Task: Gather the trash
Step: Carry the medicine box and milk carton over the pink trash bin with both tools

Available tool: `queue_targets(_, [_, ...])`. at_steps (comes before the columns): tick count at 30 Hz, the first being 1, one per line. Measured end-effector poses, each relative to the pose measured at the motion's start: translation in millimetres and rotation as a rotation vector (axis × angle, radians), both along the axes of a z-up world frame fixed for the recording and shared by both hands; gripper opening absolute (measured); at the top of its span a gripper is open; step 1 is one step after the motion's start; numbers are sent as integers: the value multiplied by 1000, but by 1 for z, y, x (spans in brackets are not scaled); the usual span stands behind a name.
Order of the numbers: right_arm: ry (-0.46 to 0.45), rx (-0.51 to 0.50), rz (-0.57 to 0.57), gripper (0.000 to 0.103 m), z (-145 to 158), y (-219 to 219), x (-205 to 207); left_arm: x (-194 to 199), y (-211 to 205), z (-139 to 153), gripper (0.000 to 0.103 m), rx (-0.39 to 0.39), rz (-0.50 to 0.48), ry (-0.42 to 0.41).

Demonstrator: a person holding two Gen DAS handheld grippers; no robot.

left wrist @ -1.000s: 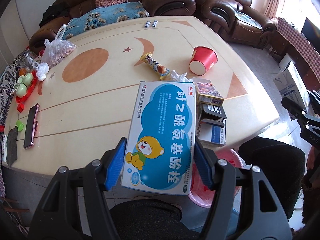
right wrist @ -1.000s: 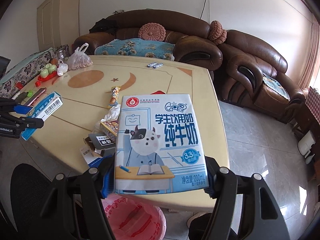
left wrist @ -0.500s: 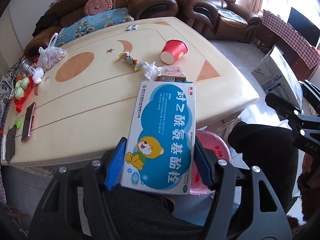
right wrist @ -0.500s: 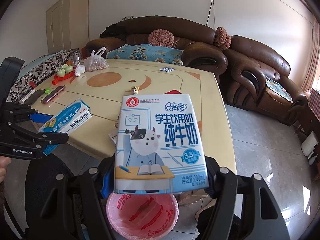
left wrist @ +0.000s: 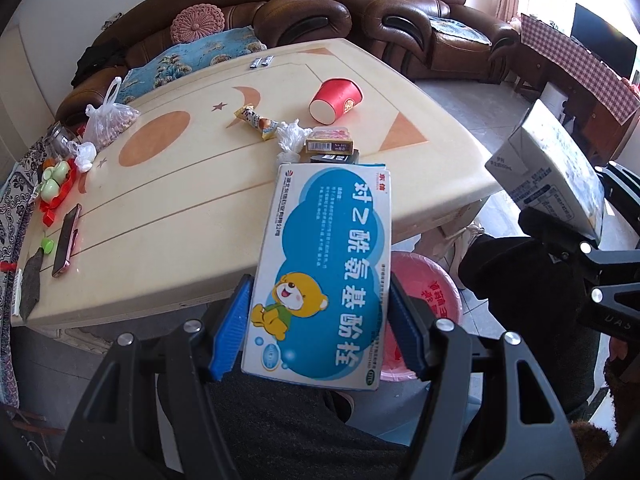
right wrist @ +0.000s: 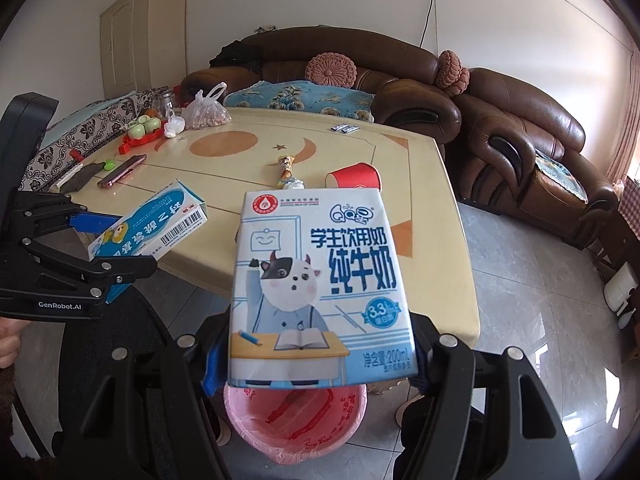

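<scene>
Holding two boxes at once, one per gripper, looks like saving a trip to the bin. Left gripper point(left wrist: 320, 320) pinching the blue medicine box point(left wrist: 324, 264) across its short width, blue pads flat on both long edges, box sticking out forward so it can just drop when let go. Right gripper point(right wrist: 316, 364) clamped the same way on the milk carton point(right wrist: 320, 288), gripped low near its bottom end, printed face up. Pink-lined trash bin point(right wrist: 296, 424) sitting on the floor right under the carton, tucked against the near edge of the table point(left wrist: 168, 208), probably parked there so stuff comes off the edge and straight in. Medicine box hanging off to the side of the bin, not quite over it yet. More trash left near the table's near right corner: small card boxes point(left wrist: 330, 145), crumpled plastic point(left wrist: 290, 138), snack wrapper point(left wrist: 256, 122), tipped red paper cup point(left wrist: 336, 100) a bit further in. Phone point(left wrist: 66, 240) along the left edge, bag of nuts point(left wrist: 108, 120) at the far left corner, probably not trash.
</scene>
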State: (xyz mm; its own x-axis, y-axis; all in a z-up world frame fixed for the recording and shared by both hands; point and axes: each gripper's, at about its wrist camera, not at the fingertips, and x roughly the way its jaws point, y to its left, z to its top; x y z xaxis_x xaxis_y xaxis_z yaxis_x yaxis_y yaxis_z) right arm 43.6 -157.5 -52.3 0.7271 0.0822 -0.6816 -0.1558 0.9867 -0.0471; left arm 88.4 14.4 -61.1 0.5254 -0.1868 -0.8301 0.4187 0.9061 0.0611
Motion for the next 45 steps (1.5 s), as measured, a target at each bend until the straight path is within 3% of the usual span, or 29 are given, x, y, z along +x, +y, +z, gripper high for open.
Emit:
queue_targets(13, [89,4,-19,66,-40,-3,-9,-15,-20,-54,64,-41,-52,135])
queue_targets(25, [229,34,-56,66,-104,-11,1,-11,-31,-113,64,-47,-37,255])
queue_targets(45, [440,47,-114,66,-207,-27,43,29,-56,-224,64,-44,29,536])
